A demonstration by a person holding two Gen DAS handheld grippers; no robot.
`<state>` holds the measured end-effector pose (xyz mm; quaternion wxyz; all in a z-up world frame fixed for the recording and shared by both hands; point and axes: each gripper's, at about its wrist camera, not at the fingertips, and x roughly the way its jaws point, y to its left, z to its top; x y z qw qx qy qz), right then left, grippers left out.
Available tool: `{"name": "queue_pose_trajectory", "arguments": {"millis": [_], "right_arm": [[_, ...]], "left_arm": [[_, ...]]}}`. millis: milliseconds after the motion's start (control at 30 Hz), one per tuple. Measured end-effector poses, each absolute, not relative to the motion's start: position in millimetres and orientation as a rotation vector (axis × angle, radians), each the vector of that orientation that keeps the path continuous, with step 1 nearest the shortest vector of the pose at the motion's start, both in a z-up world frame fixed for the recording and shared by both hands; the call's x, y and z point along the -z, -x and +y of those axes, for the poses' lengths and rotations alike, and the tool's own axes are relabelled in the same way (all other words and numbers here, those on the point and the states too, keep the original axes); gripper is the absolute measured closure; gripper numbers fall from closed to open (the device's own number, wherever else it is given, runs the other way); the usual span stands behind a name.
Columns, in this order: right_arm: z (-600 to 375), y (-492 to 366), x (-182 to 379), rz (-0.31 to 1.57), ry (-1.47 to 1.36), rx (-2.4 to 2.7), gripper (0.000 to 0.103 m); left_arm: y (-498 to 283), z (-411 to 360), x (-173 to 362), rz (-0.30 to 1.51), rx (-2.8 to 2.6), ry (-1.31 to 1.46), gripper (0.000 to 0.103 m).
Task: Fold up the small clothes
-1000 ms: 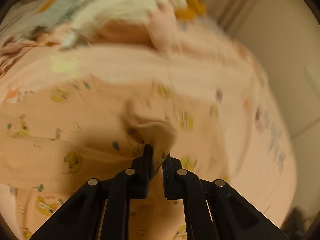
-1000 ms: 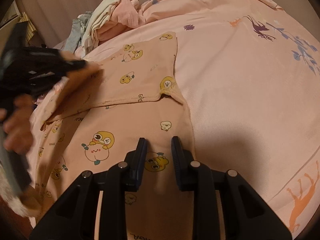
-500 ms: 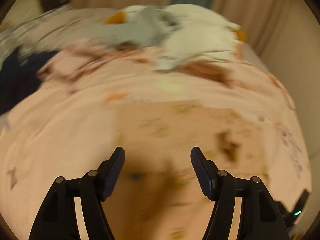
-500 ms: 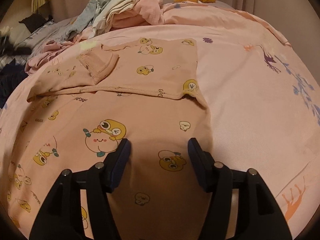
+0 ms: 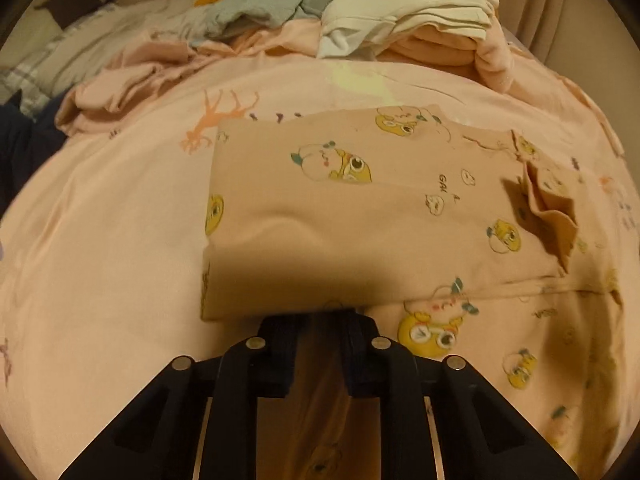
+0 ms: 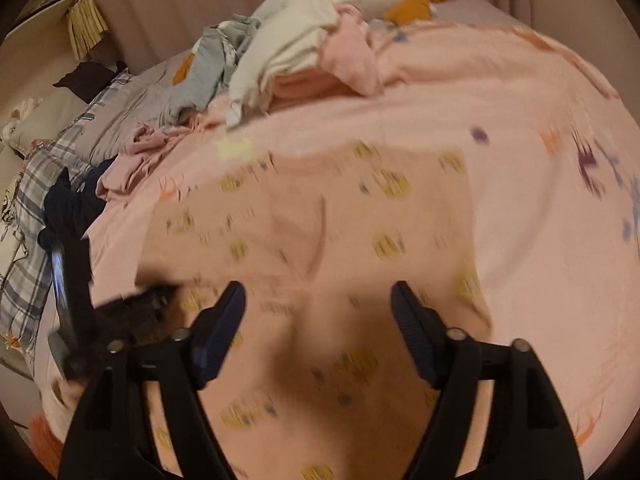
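Left wrist view: the left gripper (image 5: pixel 322 322) points down at the near edge of the peach cotton garment printed with yellow cartoon chicks (image 5: pixel 360 216). Its jaws are closing, with a fold of that cloth running down between them; the fingertips are hidden under the edge, so I cannot tell whether the pads press on it. The garment lies on the pink bedsheet with animal prints (image 5: pixel 100 240), its folded-over layer just ahead of the gripper. A heap of white, grey and pink laundry (image 5: pixel 360 12) sits well beyond.

Right wrist view (blurred): the right gripper (image 6: pixel 318 312) hangs above the same garment, jaws wide and opening, nothing between them. The left gripper shows dark at the garment's left edge.
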<state>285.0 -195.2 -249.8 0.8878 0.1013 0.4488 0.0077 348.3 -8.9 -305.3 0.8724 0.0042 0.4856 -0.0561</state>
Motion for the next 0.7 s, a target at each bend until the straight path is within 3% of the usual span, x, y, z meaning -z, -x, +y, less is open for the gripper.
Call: {"name": "queue_pose_trajectory", "arguments": {"millis": [100, 167, 200, 233, 533, 700], "right_arm": [[-171.1, -330.4, 271.9, 1.019, -0.15, 0.009, 0.029], [-161.0, -349.4, 292.9, 1.06, -0.089, 0.043, 0.051], [-160.2, -355.0, 301.5, 1.093, -0.074, 0.067, 0.088], [-168.7, -356.2, 307.2, 1.107, -0.111, 0.084, 0.095], [-274.4, -322.9, 244.0, 0.855, -0.29, 0.159, 0.097], [-310.9, -320.2, 272.0, 0.912, -0.332, 0.181, 0.097]], "left_arm": [[-344.9, -1.3, 306.5, 0.985, 0.116, 0.043, 0.092], [-343.2, 11.5, 308.6, 0.982, 0.137, 0.117, 0.094], [-343.3, 15.9, 309.1, 0.983, 0.149, 0.138, 0.094], [-343.2, 20.5, 309.1, 0.986, 0.156, 0.153, 0.095], [-342.3, 10.6, 304.8, 1.011, 0.135, 0.129, 0.099], [-341.3, -2.6, 309.0, 0.986, 0.099, 0.052, 0.099]]}}
